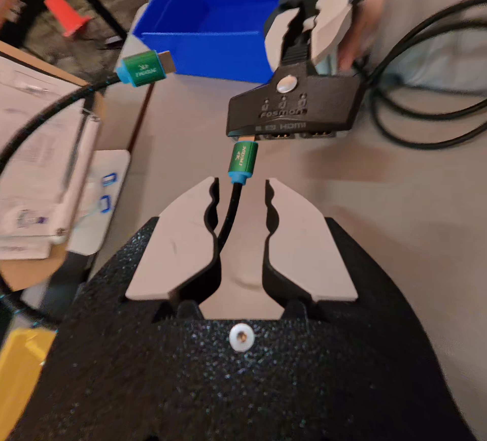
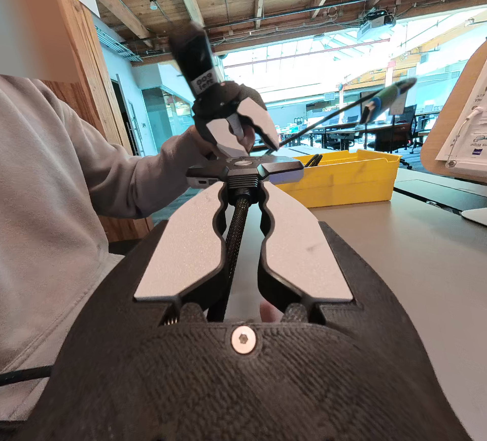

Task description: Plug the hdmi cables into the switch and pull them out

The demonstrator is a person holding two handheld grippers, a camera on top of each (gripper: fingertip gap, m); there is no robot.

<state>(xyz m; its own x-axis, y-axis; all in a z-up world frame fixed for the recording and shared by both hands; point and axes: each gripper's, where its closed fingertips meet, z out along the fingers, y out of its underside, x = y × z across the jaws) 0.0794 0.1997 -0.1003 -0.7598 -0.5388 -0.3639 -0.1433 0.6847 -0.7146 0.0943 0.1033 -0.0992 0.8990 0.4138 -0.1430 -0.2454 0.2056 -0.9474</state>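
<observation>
The black HDMI switch (image 1: 290,109) is held above the table with its ports facing my left gripper. My right gripper (image 2: 242,186) is shut on the ribbed neck of the switch (image 2: 245,167), where its braided cable (image 2: 235,238) leaves; it also shows in the left wrist view (image 1: 299,53). A green HDMI plug (image 1: 242,159) sits in the switch's left port, with a little metal showing. My left gripper (image 1: 242,182) is open just behind that plug, its black cable (image 1: 229,212) running between the fingers. A second green plug (image 1: 146,68) hangs free at the left.
A blue bin (image 1: 210,40) stands behind the switch. A yellow bin (image 2: 342,183) sits on the grey table (image 2: 395,243). A cardboard box with papers (image 1: 39,164) is at the left. Black cable loops (image 1: 421,85) lie at the right. A person's grey sleeve (image 2: 52,164) is close by.
</observation>
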